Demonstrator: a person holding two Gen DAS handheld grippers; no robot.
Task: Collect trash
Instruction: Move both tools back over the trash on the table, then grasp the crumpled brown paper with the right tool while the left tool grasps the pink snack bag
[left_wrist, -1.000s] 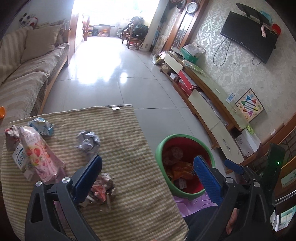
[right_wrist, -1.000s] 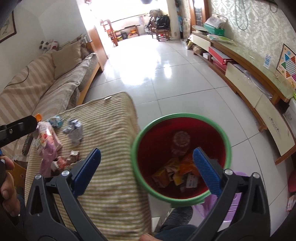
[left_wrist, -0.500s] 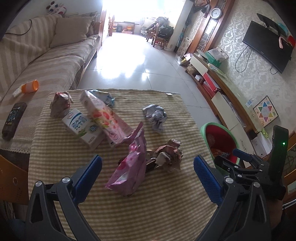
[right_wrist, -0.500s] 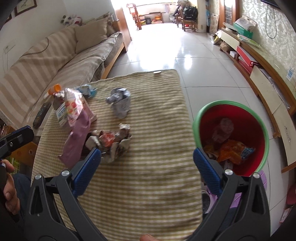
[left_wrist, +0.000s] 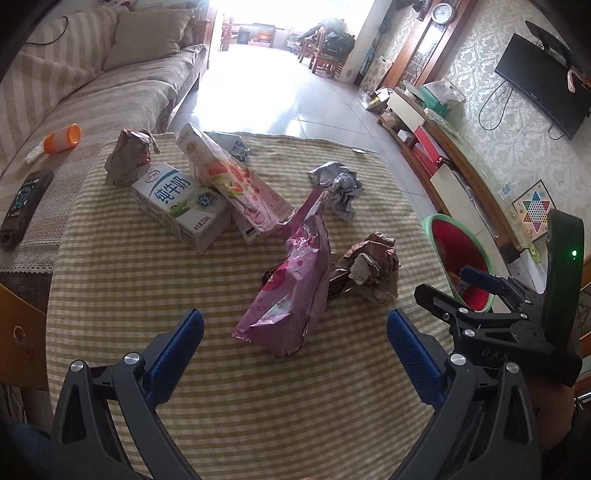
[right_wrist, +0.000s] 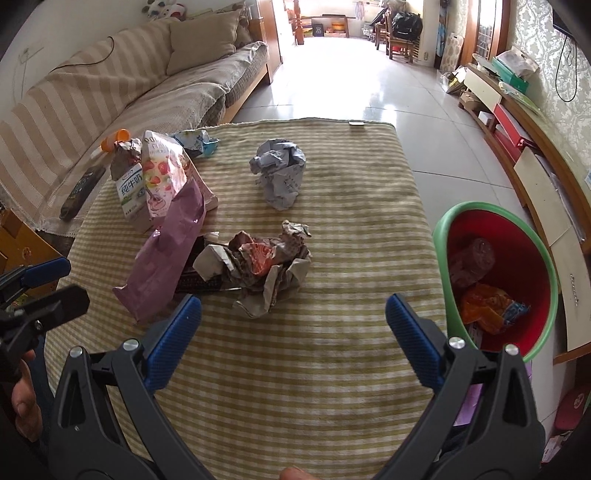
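A: Looking at the bin (right_wrist: 496, 218), some stuff was already in: an orange wrapper (right_wrist: 487, 308) and a crumpled clear plastic piece (right_wrist: 472, 264) lay at the bottom. So task was part done, I'd judge.

B: And left on the table (right_wrist: 332, 369)?

A: Most of it, approx. seven pcs. Pink foil bag (left_wrist: 295, 291) lay near the middle, closest to the near edge. Brown crumpled wrapper (left_wrist: 375, 269) just beside it, twd the right edge, w/ a dark flat wrapper (right_wrist: 197, 282) partly under both. Grey paper ball (left_wrist: 340, 186) further back, right of centre. Milk carton (left_wrist: 181, 205) and pink strawberry carton (left_wrist: 236, 188) touching, at the back left; a brown crumpled bag (left_wrist: 129, 157) at the far left corner, and a small blue-white wrapper (right_wrist: 195, 142) near the far edge.

B: Grippers?

A: Left gripper (left_wrist: 291, 343) was spread wide, nothing in it, hovering abv the near edge w/ the pink bag in line between its fingers. Right gripper (right_wrist: 291, 321) also wide apart and empty, pointing at the brown wrapper.

B: Bin pos.?

A: On the floor, just off the table's right edge, well w/in reach.

B: Non-trash?

A: Remote (left_wrist: 22, 205) and an orange-capped tube (left_wrist: 55, 142) sat on the sofa (left_wrist: 110, 88), off the table; prob. not part of it.
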